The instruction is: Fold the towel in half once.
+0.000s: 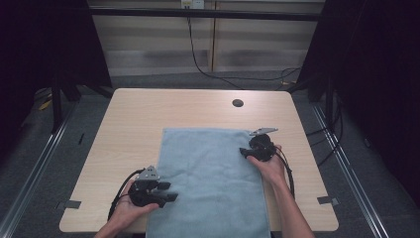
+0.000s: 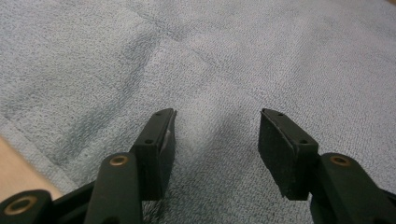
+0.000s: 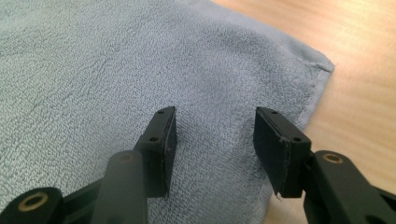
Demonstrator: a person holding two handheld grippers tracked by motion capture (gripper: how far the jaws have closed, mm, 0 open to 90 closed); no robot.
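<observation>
Blue towel (image 1: pixel 213 183) lying flat on the table (image 1: pixel 133 114), left gripper (image 1: pixel 168 191) at its near left edge and right gripper (image 1: pixel 243 152) by its far right corner, both with jaws parted and empty; a shallow bite would likely catch only terry pile and slip.

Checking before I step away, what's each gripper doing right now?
Left gripper: open, over the towel, holding nothing.
Right gripper: open, by the towel's far corner, holding nothing.

Towel's (image 1: pixel 213 183) near end beyond the bottom edge
</observation>
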